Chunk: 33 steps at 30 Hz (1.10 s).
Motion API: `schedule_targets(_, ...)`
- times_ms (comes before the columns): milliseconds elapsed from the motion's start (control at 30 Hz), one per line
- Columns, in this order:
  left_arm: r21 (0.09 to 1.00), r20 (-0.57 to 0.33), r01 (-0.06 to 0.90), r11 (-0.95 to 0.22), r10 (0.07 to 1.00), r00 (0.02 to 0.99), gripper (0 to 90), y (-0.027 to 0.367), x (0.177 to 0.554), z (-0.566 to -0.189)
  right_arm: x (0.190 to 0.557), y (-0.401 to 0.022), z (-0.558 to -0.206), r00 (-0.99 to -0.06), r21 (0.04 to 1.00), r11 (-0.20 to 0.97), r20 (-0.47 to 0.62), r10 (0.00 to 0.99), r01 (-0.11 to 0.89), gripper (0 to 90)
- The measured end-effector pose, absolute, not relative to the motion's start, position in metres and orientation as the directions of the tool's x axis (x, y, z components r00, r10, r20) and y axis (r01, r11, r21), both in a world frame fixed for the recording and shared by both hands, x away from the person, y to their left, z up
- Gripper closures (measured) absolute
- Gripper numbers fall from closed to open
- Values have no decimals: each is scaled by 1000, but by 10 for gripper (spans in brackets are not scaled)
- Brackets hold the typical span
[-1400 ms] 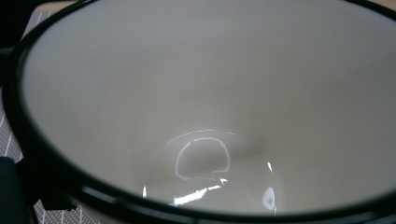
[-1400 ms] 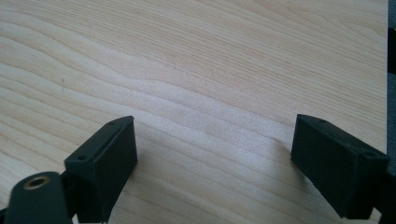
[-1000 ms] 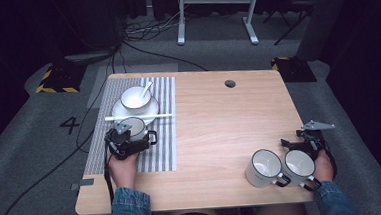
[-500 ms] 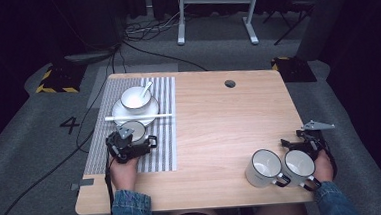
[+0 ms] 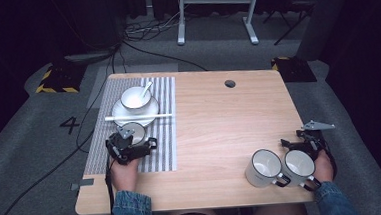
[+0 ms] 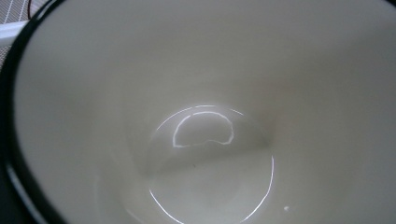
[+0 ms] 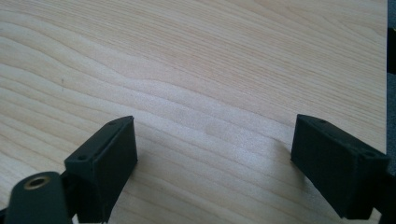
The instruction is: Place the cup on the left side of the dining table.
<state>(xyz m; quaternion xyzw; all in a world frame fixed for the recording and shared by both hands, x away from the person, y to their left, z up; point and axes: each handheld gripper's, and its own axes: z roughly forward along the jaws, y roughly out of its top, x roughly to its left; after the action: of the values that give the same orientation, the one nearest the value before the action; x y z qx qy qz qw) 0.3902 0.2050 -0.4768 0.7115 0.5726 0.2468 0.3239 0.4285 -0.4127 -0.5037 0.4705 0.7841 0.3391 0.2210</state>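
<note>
A white mug with a dark rim [image 5: 134, 132] stands on the striped placemat [image 5: 163, 144] at the table's left. My left gripper [image 5: 129, 143] sits at its near rim, shut on the mug's wall. The left gripper view looks straight down into the white mug [image 6: 210, 140]. Two more white mugs [image 5: 266, 167] [image 5: 298, 164] stand side by side near the front right corner. My right gripper [image 5: 301, 142] rests just behind them, close to the table's right edge. Its jaws stand wide open over bare wood [image 7: 215, 126], with nothing between them.
Behind the held mug, a white bowl with a spoon [image 5: 137, 98] sits on a plate [image 5: 148, 112], and a white stick [image 5: 139, 117] lies across the plate's near side. A round cable hole [image 5: 230, 84] marks the far side of the table [image 5: 220, 130].
</note>
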Motion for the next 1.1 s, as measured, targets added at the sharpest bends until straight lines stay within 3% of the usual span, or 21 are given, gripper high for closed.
schedule_targets(567, 781, -92, 618, -86, 964, 250, 10, 213, 349, -447, 428, -412, -504, -454, 740, 321, -24, 891, 591, 144)
schedule_targets(967, 778, -74, 602, -177, 927, 368, 6, 204, 319, -435, 428, -412, -504, -454, 740, 322, -25, 891, 590, 144)
schedule_targets(1100, 772, -65, 608, -184, 929, 364, 11, 209, 307, -435, 428, -412, -504, -454, 740, 322, -26, 891, 590, 144)
